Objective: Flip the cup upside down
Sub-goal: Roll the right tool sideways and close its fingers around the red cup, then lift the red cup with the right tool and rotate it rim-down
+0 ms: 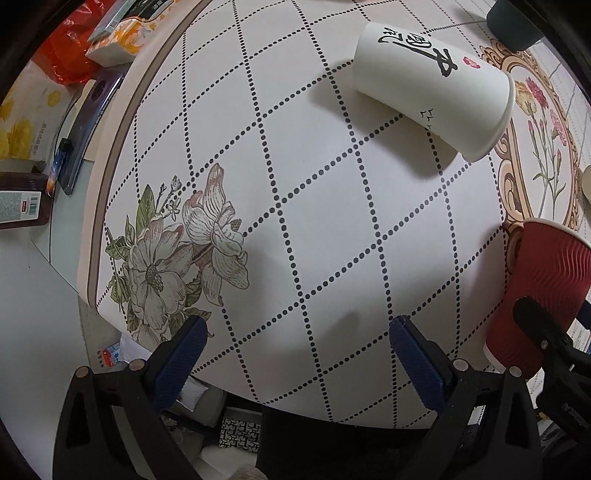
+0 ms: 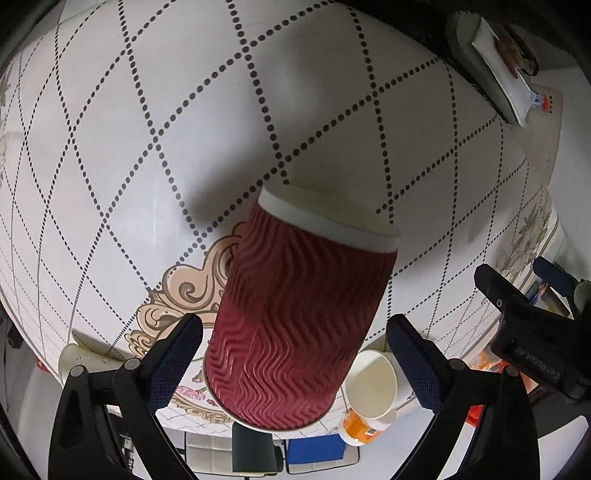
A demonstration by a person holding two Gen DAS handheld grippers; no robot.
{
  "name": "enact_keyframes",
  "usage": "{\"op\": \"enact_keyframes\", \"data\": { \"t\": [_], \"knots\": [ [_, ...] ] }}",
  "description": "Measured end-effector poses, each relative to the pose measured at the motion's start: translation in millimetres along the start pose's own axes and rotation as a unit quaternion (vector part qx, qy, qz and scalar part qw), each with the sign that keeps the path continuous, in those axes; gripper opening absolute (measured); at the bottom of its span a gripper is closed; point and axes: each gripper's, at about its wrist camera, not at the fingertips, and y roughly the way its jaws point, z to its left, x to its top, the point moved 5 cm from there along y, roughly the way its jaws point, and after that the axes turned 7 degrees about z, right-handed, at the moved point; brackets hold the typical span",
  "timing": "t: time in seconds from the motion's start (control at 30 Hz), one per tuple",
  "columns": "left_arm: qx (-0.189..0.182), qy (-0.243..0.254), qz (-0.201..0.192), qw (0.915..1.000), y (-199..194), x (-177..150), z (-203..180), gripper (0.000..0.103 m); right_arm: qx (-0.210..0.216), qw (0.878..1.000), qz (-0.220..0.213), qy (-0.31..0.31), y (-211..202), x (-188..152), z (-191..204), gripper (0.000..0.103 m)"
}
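A red ribbed paper cup (image 2: 299, 325) stands upside down on the patterned tablecloth, its white base up, between the open fingers of my right gripper (image 2: 295, 354). The pads (image 2: 177, 354) stand clear of its sides. In the left wrist view the same cup (image 1: 539, 295) is at the right edge. My left gripper (image 1: 299, 354) is open and empty over the cloth near the table's front edge. A white paper cup with black characters (image 1: 432, 81) stands upside down at the far right.
A beige cup (image 2: 373, 387) and an orange container (image 2: 358, 428) sit behind the red cup. A dark green cup (image 1: 513, 26) is at the far right. Boxes, a bottle (image 1: 22, 199) and a red bag (image 1: 70, 55) lie beyond the table's left edge.
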Motion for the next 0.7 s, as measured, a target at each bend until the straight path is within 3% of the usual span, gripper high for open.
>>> {"op": "enact_keyframes", "data": {
  "t": [0.1, 0.37, 0.7],
  "knots": [
    [0.001, 0.002, 0.001, 1.0000, -0.4, 3.5, -1.4, 0.102, 0.003, 1.000, -0.001, 0.007, -2.7, 11.7, 1.8, 0.083],
    [0.001, 0.007, 0.001, 1.0000, -4.9, 6.0, -4.9, 0.102, 0.009, 0.999, -0.003, 0.035, 0.3, 12.3, -4.5, 0.082],
    [0.008, 0.011, -0.004, 0.9999, -13.7, 8.1, -6.0, 0.102, 0.030, 0.992, 0.014, 0.120, 4.1, 8.3, -32.6, 0.081]
  ]
}}
